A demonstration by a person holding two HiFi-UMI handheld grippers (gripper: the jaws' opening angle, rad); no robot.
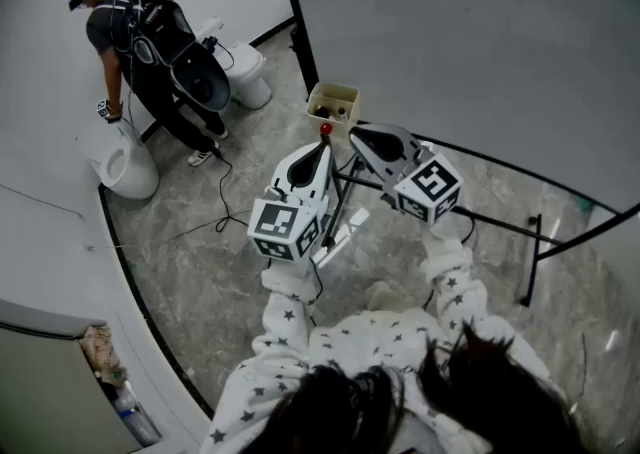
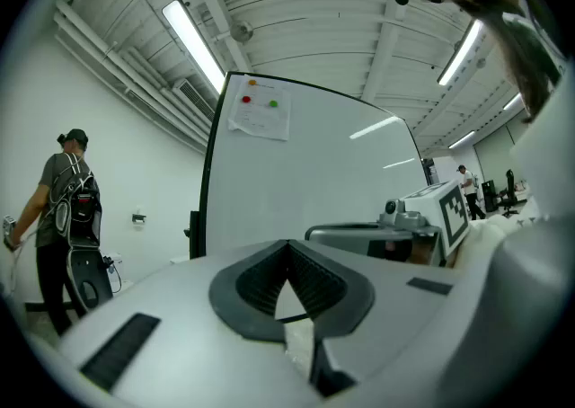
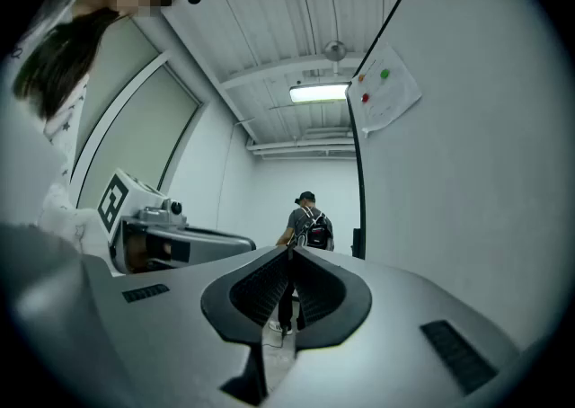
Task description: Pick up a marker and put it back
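A small beige box [image 1: 333,102] sits at the foot of the whiteboard [image 1: 470,42]; what lies inside it is too small to tell. I can make out no marker for certain. My left gripper [image 1: 323,142] points toward the box, its tip just below a small red knob [image 1: 325,128]. In the left gripper view the left gripper [image 2: 287,244] is shut with nothing between its jaws. My right gripper [image 1: 352,130] is held beside it, to the right. The right gripper [image 3: 289,253] is also shut and holds nothing.
The whiteboard [image 2: 305,172] carries a paper sheet [image 2: 260,110] with a red and a green dot. Black stand legs [image 1: 500,222] cross the marble floor under my grippers. A person [image 1: 150,42] bends over white fixtures [image 1: 128,167] at the far left. A cable [image 1: 222,212] lies on the floor.
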